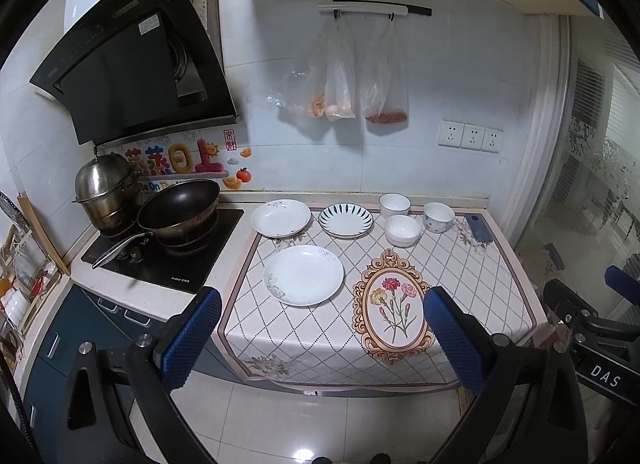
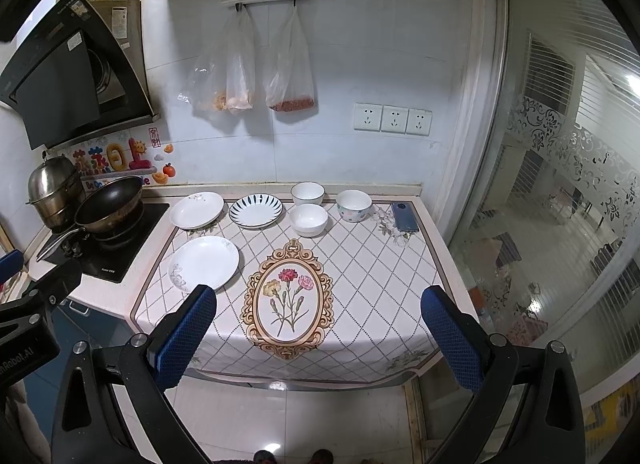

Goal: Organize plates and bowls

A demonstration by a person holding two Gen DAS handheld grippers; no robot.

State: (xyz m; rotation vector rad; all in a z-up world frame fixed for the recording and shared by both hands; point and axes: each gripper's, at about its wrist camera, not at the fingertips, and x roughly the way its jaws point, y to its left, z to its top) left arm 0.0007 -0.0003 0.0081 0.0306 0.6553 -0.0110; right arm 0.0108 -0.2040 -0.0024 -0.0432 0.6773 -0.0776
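Left wrist view shows the left gripper [image 1: 322, 326] held back from the counter edge, its blue ribbed pads spread wide with nothing between them. In the right wrist view the right gripper [image 2: 318, 326] hangs the same way, jaws apart and empty. Judging by this, no dish has been lifted yet: the sorting stands at its very start.

Just ahead of the left gripper, between its fingers, lies the large white plate [image 1: 303, 275], shallow, glossy, with a grey scroll pattern at the rim. Farther ahead sit a second white plate [image 1: 281, 217] and, beside it, a striped plate [image 1: 345, 220] with dark radial strokes. Ahead of the right gripper stand three bowls close together: a plain white bowl [image 2: 308, 219] nearest, a dark-rimmed bowl [image 2: 307, 193] behind it, and a spotted bowl [image 2: 354, 205] to its right. A blue phone [image 2: 404, 216] lies farther right. All rest on a smooth tablecloth [image 2: 360, 264] printed with a diamond lattice and a flower medallion.

The next move probably calls for a reach forward to a rim. Glazed ware looks slick and the plates lie nearly flat, so a pad would have to slip under a thin lip. The bowls' upright walls should offer an easier pinch for stacking.
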